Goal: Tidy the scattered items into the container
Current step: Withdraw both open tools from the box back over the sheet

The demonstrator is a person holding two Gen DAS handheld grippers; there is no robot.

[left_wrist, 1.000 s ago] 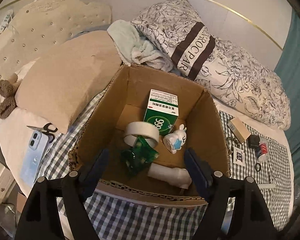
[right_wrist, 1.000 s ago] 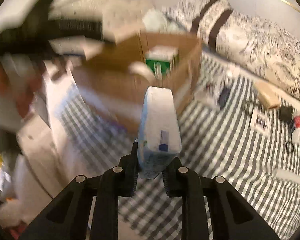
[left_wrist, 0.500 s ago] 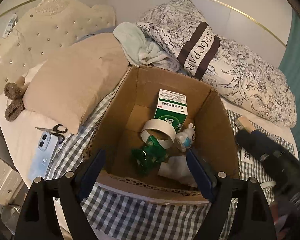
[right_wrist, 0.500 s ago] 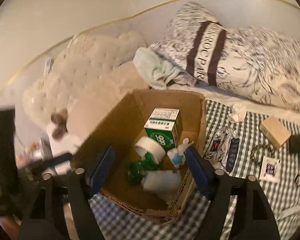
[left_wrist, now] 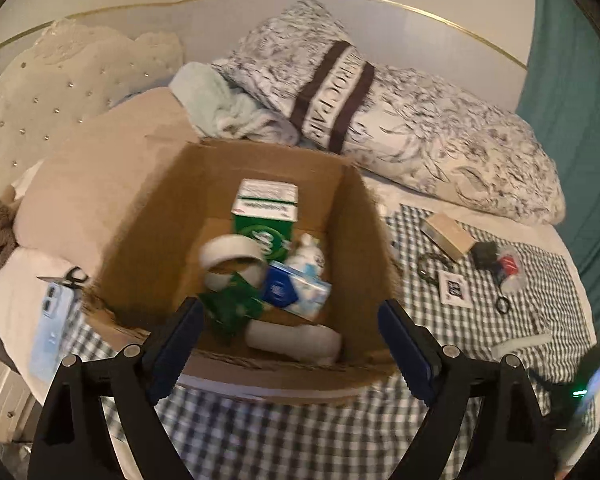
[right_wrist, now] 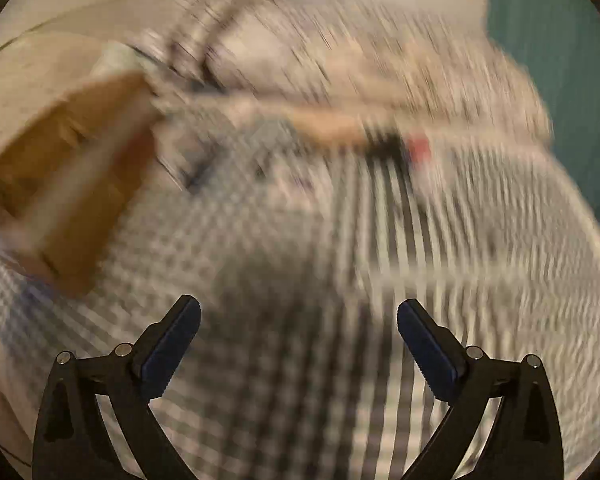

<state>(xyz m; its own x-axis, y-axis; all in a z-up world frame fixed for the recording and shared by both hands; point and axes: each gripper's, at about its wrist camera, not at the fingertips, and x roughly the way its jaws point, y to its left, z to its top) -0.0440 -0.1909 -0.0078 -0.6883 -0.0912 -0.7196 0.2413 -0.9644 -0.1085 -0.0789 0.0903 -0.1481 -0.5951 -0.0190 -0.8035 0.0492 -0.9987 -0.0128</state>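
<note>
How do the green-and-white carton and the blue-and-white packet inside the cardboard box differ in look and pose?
The green-and-white carton stands upright against the far wall of the cardboard box; the blue-and-white packet lies tilted on top of other items, nearer the camera. The carton is rigid, with crisp edges and a green front; the packet looks softer, pale with a dark blue end. The carton appears taller than the packet. Both are already inside the box.

Right wrist view: checked blanket (right_wrist: pixel 300 264) motion-blurred.
</note>
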